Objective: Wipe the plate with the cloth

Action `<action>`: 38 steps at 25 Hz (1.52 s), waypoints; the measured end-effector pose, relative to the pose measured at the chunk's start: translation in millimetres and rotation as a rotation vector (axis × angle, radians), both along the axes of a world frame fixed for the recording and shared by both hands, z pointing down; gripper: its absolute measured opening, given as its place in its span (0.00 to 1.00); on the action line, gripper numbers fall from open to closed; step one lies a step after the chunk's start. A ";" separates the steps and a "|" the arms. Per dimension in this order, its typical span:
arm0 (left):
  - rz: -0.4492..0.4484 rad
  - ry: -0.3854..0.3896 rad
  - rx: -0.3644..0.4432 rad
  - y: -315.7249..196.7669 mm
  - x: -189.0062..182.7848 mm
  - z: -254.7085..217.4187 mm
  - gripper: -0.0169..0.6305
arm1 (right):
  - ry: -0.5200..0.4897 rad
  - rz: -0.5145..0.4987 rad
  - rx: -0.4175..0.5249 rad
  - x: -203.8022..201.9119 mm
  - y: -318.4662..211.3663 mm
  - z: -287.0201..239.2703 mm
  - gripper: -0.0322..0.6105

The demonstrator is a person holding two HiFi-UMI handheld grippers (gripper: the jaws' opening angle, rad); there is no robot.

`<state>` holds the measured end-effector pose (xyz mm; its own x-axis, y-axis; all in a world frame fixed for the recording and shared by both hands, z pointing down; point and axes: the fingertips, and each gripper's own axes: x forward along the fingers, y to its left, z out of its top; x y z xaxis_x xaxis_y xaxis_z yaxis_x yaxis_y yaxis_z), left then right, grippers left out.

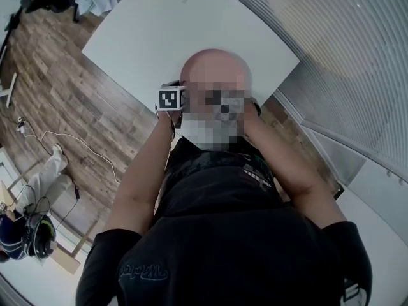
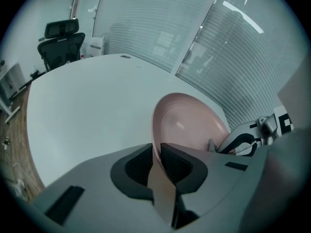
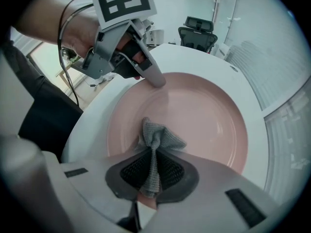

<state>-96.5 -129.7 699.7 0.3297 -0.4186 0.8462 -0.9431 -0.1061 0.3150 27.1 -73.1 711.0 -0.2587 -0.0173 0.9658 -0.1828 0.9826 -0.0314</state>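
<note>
Cloth (image 3: 159, 137) in right tool (image 3: 152, 166), on plate (image 3: 209, 115)

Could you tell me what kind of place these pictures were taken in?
Most likely an office or a meeting room. A large white table fills the middle, a black swivel office chair stands beyond its far edge, and slatted blinds cover the tall walls or windows beside it.

Worktop (image 2: 82, 115) bare ahead & left of left tongs (image 2: 156, 152) up to office chair (image 2: 60, 45) at far edge; on their right, plate (image 2: 189, 123), right tongs (image 3: 152, 155) w/ cloth (image 3: 160, 137) & blinds (image 2: 243, 57) block.
</note>
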 end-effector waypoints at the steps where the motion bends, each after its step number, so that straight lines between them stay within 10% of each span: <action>1: 0.010 -0.003 0.004 0.4 0.7 -0.3 0.11 | 0.008 0.019 0.004 4.9 0.5 0.3 0.11; 23: 0.186 -0.023 0.090 24.5 -8.5 -40.1 0.17 | -0.106 0.378 0.140 5.8 15.2 -58.7 0.11; 38: 0.267 0.142 0.346 26.5 27.0 -171.5 0.16 | -0.412 0.640 0.239 2.7 -4.6 -161.6 0.11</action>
